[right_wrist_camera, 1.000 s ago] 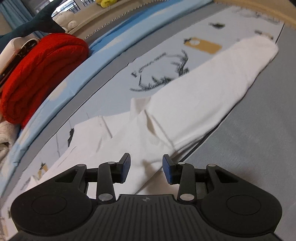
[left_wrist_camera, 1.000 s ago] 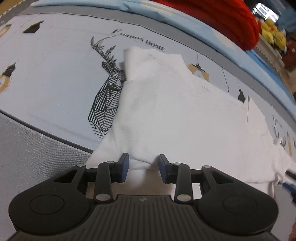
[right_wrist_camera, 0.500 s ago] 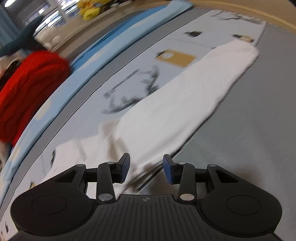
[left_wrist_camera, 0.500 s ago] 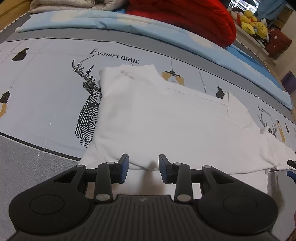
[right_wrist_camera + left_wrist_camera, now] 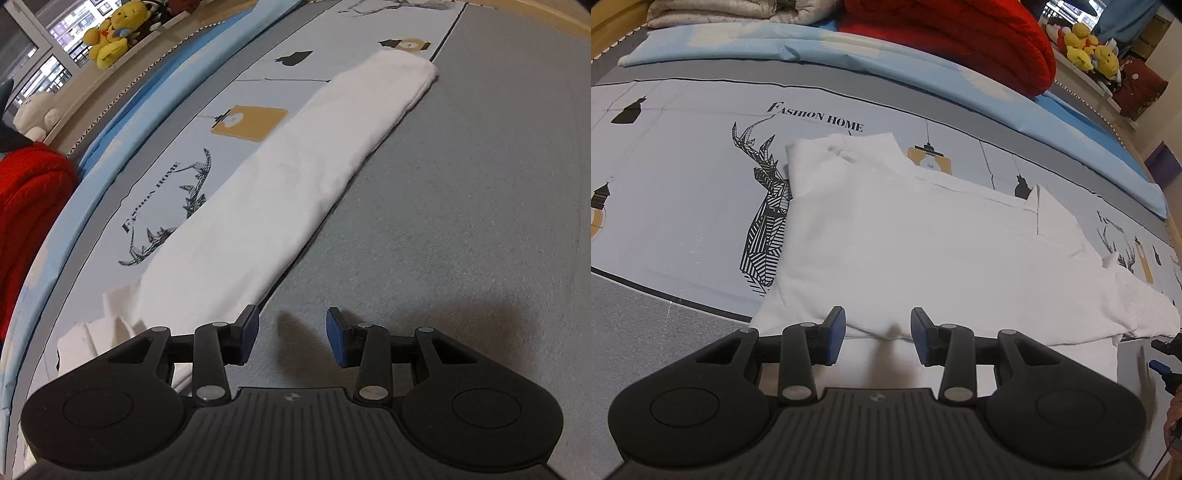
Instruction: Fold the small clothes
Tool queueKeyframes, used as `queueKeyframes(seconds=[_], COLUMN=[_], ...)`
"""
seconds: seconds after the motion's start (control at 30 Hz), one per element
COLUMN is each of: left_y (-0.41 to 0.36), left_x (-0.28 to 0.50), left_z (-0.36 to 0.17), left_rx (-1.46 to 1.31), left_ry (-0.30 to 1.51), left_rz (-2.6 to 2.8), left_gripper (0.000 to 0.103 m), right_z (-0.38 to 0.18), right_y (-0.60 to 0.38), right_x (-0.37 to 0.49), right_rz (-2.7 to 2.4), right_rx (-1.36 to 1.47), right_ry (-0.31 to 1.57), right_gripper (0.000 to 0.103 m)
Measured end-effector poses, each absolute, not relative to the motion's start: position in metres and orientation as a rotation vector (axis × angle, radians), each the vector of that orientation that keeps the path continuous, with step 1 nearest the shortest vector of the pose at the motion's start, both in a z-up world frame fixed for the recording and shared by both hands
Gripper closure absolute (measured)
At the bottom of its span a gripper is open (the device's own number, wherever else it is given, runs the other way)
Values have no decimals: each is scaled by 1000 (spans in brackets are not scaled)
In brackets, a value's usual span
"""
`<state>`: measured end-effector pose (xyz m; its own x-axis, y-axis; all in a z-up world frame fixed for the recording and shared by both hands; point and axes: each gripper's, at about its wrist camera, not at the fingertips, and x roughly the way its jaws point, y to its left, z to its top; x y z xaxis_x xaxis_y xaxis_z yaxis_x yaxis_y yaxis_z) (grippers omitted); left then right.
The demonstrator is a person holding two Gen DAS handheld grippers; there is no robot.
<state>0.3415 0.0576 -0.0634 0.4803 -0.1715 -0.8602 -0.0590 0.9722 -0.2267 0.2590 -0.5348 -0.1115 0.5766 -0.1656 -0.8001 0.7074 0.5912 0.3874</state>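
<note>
From the left wrist, the white shirt (image 5: 923,240) lies flat on the printed bed sheet (image 5: 683,192). The left gripper (image 5: 877,334) hangs over its near edge, jaws apart, just opening, holding nothing.

From the right wrist, the right gripper (image 5: 291,338) is apart too, empty, over grey sheet beside the shirt (image 5: 288,177).

White garment (image 5: 923,251): soft matt cotton-like cloth, lightly creased, stitched hems. Bed sheet (image 5: 683,192) under it: smooth matt printed fabric. Grey strip (image 5: 461,221) near you: coarser, slightly fuzzy weave. Red blanket (image 5: 960,33): thick, ribbed knit, matt. Yellow toys (image 5: 1087,51): plush. Your left gripper (image 5: 878,334): matt black plastic, ridged housing, bright metal pivot pins, blue rubbery-looking pads (image 5: 837,334) on fingers. Right gripper (image 5: 291,336): same finish.
</note>
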Motion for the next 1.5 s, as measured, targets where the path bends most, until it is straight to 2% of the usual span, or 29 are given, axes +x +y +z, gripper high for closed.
queueKeyframes(seconds=[0.27,0.77,1.07,1.13,1.17,1.2,1.33,1.5], left_y=[63,56,56,58,60,62,72,94], left_x=[339,338,340,341,342,342,344,344], left_z=[-60,-66,-70,-70,-70,-69,-61,-46], left_rx=[-238,-219,-225,-225,-230,-236,-273,-334], left_ry=[1069,1088,1098,1099,1098,1097,1079,1045], left_rz=[-77,-86,-94,-91,-87,-85,-79,-52], left_gripper=[60,60,60,60,60,60,60,60], right_z=[-123,-144,-153,-153,-153,-153,-130,-49], right_y=[-564,-656,-679,-680,-680,-680,-662,-577], right_x=[252,250,271,275,276,278,286,313], right_rz=[-611,-715,-722,-727,-736,-750,-835,-742], right_rx=[842,1008,968,950,940,929,768,390], right_ry=[739,425,361,360,367,379,412,386], right_gripper=[61,61,62,73,86,94,97,98])
